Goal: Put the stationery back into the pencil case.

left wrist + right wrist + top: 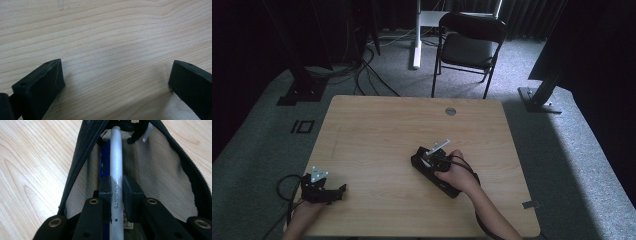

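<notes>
Silver pen (pixel 117 170) marked "KEY POINTS" sat clamped between the right gripper's (pixel 117 192) 2 jaws, over the open black pencil case (pixel 82 157) with its mesh lining, a blue pen (pixel 105 157) beside it. Near the wooden table's (pixel 377 125) front left corner, the left gripper (pixel 116 80) rested with jaws spread wide, holding nothing.

Grey pen (pixel 117 182): small printed lettering along barrel reads "KEY POINTS", running lengthwise, letters turned sideways in right gripper view. No other legible text.
</notes>
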Action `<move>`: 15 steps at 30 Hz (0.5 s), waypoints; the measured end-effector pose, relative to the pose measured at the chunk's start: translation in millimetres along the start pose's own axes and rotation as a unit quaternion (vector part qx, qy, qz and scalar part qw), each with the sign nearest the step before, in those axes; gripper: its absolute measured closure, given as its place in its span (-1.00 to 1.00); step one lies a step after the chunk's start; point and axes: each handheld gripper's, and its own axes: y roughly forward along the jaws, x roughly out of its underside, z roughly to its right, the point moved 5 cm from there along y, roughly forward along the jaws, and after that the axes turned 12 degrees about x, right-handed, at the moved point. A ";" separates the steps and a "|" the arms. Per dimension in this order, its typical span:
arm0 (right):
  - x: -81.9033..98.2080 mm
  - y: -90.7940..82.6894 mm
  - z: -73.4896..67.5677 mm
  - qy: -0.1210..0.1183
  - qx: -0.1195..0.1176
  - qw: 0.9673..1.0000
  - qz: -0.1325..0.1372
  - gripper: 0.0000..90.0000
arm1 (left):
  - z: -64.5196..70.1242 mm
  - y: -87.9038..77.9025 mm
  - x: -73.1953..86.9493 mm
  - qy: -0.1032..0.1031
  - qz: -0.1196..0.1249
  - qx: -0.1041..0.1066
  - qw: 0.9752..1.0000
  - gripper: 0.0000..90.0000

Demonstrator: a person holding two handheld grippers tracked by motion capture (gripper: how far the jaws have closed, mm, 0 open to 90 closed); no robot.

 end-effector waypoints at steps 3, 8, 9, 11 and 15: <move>0.0 0.3 0.3 0.009 -0.009 1.000 0.000 0.71 | 0.0 0.0 0.0 0.000 0.000 0.000 1.000 -0.99; -1.5 -3.7 3.5 0.014 -0.006 1.000 0.007 0.64 | 0.0 0.0 0.0 0.000 0.000 0.000 1.000 -0.99; -2.3 -5.7 4.6 0.015 -0.008 1.000 0.013 0.63 | 0.0 0.0 0.0 0.000 0.000 0.000 1.000 -0.99; -3.3 -8.8 6.5 0.018 -0.006 1.000 0.019 0.62 | 0.0 0.0 0.0 0.000 0.000 0.000 1.000 -0.99; -5.3 -16.9 11.4 0.022 -0.002 0.999 0.037 0.59 | 0.0 0.0 0.0 0.000 0.000 0.000 1.000 -0.99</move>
